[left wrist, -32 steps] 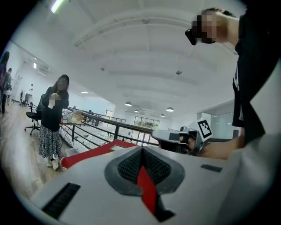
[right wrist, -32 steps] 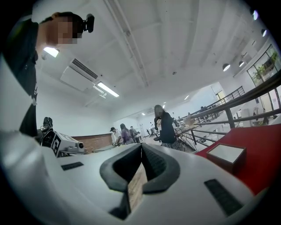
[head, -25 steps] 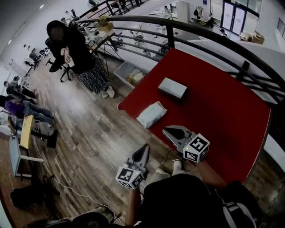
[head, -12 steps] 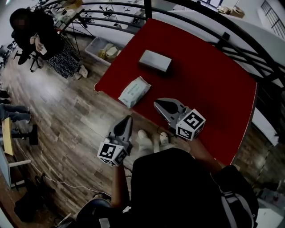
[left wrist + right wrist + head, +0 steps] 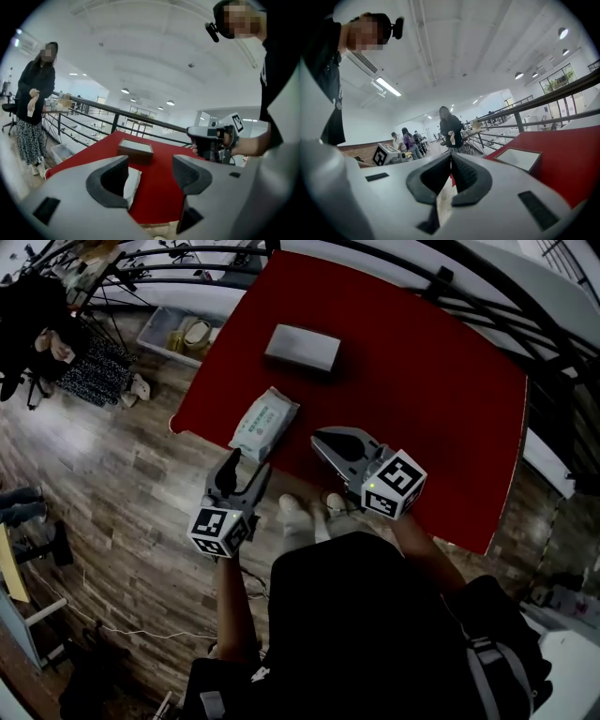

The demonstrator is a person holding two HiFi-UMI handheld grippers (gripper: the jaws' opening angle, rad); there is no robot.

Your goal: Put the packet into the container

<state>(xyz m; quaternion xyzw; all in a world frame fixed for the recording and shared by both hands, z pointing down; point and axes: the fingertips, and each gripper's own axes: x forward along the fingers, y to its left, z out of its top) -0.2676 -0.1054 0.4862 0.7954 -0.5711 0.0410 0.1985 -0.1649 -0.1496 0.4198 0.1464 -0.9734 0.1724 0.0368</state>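
Head view, packet (image 5: 263, 423) just ahead of opening, empty left tongs (image 5: 247, 468), right tongs (image 5: 323, 440) closed

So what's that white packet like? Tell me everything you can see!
The packet is a soft, puffy rectangle. It is whitish with faint greenish print too small to read, and it looks like plastic film. It seems closed and full. It lies flat on the red table, close to the table's edge and slanted to it. The grey container sits farther back, apart from it. Only the table touches the packet.
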